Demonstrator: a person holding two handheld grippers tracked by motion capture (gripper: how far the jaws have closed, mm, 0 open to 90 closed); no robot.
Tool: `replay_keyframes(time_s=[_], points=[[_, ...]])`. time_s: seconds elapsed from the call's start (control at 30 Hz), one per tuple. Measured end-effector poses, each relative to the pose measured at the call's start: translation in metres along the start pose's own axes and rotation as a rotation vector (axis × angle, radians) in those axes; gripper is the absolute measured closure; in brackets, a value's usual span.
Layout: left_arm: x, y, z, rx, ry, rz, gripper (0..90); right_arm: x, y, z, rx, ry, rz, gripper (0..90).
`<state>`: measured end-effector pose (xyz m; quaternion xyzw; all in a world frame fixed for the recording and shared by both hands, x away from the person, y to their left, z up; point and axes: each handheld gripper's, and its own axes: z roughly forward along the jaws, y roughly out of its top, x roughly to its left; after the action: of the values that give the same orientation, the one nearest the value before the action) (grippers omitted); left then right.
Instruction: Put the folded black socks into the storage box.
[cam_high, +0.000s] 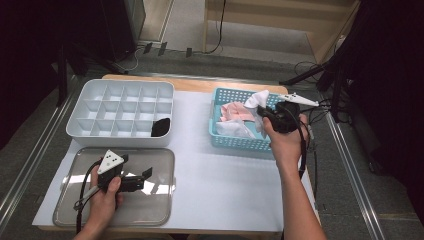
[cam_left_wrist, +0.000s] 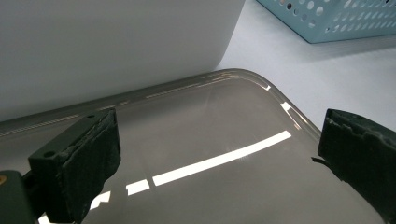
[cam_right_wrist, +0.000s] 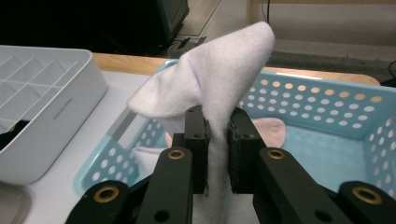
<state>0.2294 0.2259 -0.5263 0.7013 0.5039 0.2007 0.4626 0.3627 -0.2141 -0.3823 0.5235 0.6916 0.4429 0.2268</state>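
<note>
1. The right hand-held gripper (cam_right_wrist: 217, 154) pinched a white sock (cam_right_wrist: 219, 79) above the blue basket (cam_high: 235, 142).
2. One dark sock (cam_high: 160, 127) already sat in the divided box (cam_high: 120, 137); more socks waited.
3. The left hand-held gripper (cam_left_wrist: 217, 158) was spread, holding nothing.

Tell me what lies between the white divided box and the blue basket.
In the high view, nothing: the white sheet is bare between the white divided box and the blue basket.
</note>
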Motion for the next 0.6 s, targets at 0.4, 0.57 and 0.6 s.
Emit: replay_keyframes(time_s=[0.4, 0.57, 0.6], points=[[0.0, 0.0, 0.0, -0.001, 0.006, 0.004, 0.0, 0.026, -0.042, -0.029, -0.013, 0.058, -0.021, 80.6], [-0.001, 0.0, 0.0, 0.0, 0.006, 0.004, 0.0, 0.035, -0.068, -0.039, -0.011, 0.083, -0.019, 80.6], [-0.001, 0.0, 0.0, 0.001, 0.007, 0.003, 0.0, 0.036, -0.073, -0.041, -0.006, 0.09, -0.018, 80.6]])
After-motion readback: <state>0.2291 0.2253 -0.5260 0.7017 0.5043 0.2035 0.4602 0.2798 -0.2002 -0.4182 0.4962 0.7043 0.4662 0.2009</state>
